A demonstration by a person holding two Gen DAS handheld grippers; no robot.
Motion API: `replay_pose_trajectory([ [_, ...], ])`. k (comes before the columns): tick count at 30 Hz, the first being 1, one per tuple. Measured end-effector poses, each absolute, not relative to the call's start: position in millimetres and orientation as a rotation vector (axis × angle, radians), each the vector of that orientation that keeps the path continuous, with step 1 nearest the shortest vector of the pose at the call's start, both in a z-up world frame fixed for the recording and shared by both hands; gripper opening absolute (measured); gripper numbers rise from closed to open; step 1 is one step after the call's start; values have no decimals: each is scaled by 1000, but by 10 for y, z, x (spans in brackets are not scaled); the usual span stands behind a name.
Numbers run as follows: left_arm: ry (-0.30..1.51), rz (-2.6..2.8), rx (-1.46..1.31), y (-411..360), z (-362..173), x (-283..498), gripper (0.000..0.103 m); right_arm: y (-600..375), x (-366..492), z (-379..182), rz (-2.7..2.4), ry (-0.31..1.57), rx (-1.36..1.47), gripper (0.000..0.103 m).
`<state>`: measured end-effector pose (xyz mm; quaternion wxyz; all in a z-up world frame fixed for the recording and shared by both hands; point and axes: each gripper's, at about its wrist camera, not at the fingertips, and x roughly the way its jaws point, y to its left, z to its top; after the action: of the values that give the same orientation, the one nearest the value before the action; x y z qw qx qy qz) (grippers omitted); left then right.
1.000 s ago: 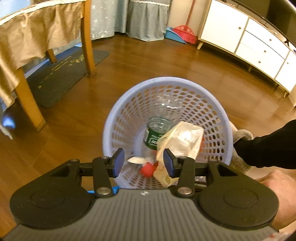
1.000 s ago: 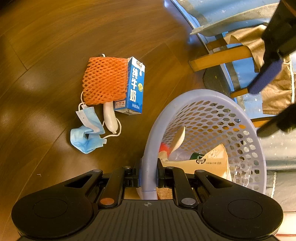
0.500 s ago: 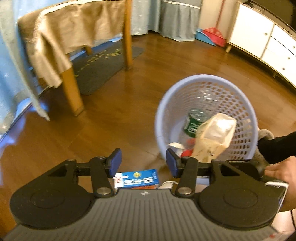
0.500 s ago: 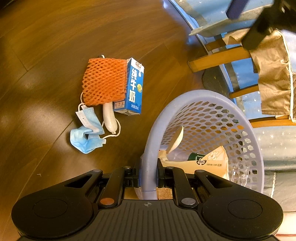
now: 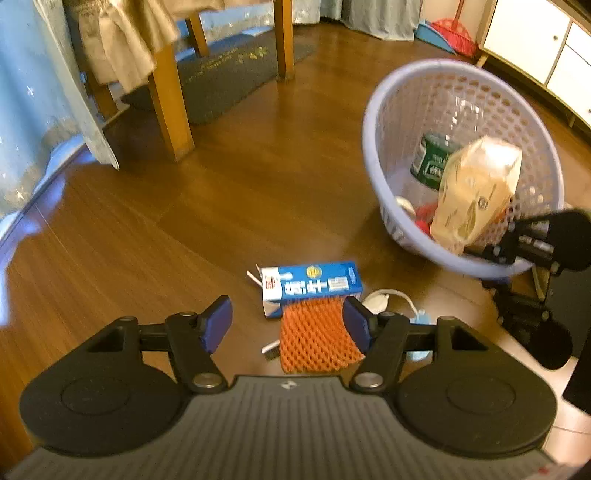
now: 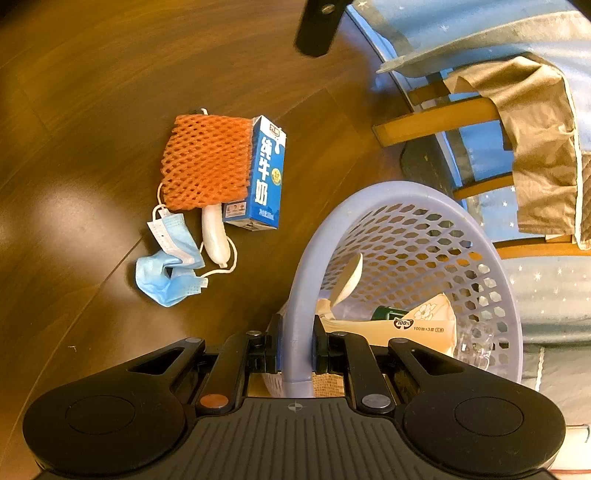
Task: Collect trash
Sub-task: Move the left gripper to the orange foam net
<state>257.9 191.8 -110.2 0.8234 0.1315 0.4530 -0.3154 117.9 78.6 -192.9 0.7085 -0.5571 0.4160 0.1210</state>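
Note:
A lilac mesh basket (image 5: 384, 110) stands on the wood floor, holding a tissue pack (image 5: 476, 192), a green-labelled bottle (image 5: 432, 158) and small scraps. My right gripper (image 6: 297, 347) is shut on the basket's rim (image 6: 406, 192). On the floor beside it lie a blue milk carton (image 5: 310, 284), an orange foam net (image 5: 317, 339), a crumpled blue face mask (image 6: 170, 266) and a white spoon-like piece (image 6: 214, 232). My left gripper (image 5: 287, 325) hangs open just above the orange foam net (image 6: 207, 162) and the milk carton (image 6: 266, 173), holding nothing.
Wooden table legs (image 5: 170, 99) and a dark mat (image 5: 229, 70) stand behind the trash. A blue starred cloth (image 5: 29, 92) hangs at the left. White cabinets (image 5: 535, 44) and a red broom (image 5: 454, 33) line the far right. Open floor lies left of the carton.
My left gripper has swung from above the basket to the left and down over the carton and net, its jaws spread wider. The right gripper stays clamped on the basket rim.

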Motion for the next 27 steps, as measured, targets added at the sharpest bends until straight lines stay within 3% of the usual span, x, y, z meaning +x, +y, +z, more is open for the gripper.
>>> replay_pose_trajectory([
  [27, 1037, -789, 342, 1517, -2175, 2784, 64, 690, 1242, -1952, 236, 931, -1244, 10],
])
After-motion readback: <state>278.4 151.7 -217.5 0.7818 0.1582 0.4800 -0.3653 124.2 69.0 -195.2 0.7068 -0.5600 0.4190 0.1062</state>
